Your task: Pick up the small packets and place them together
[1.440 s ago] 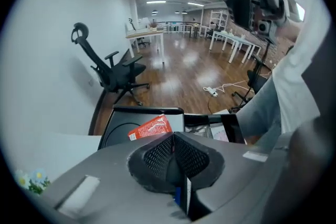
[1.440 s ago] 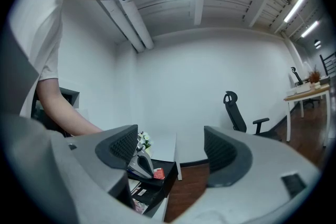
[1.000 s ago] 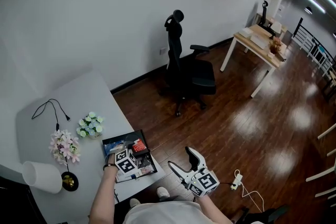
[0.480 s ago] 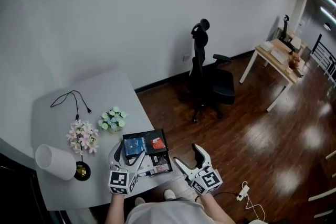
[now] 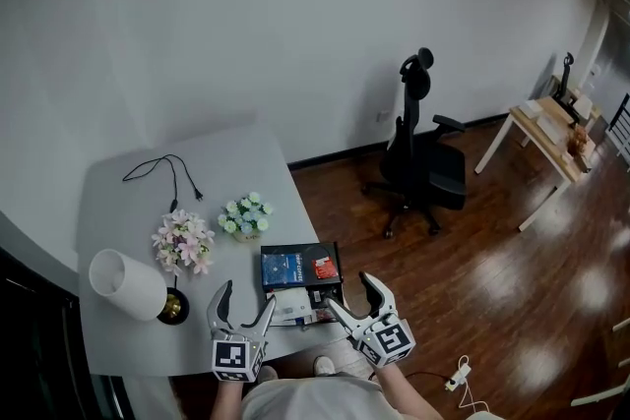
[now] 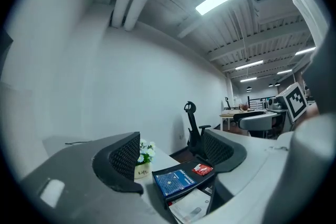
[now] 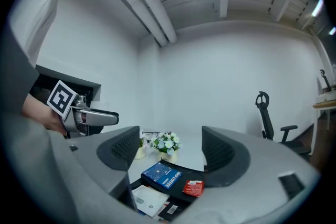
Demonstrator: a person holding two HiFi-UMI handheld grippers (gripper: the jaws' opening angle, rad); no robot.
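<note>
A black box (image 5: 300, 267) lies at the grey table's (image 5: 128, 211) near right corner, and on it rest a blue packet (image 5: 284, 269) and a small red packet (image 5: 323, 268). A white packet (image 5: 295, 307) pokes out in front of the box. My left gripper (image 5: 246, 298) hovers open just left of the box, nothing between its jaws. My right gripper (image 5: 351, 293) hangs off the table's right edge, its jaws closing a little around nothing. The left gripper view shows the blue packet (image 6: 176, 182) and red packet (image 6: 201, 169) ahead; in the right gripper view the blue packet (image 7: 163, 174) and red packet (image 7: 193, 187) also lie ahead.
Pink flowers (image 5: 182, 241), a pot of white flowers (image 5: 246, 214), a white lamp (image 5: 126, 284) and a black cable (image 5: 162, 177) stand on the table. A black office chair (image 5: 423, 162) stands on the wooden floor to the right, with a desk (image 5: 551, 128) beyond it.
My left gripper has drawn back off the box towards me, its jaws now spread. The head view has swung left, so table and box sit further right in the frame.
</note>
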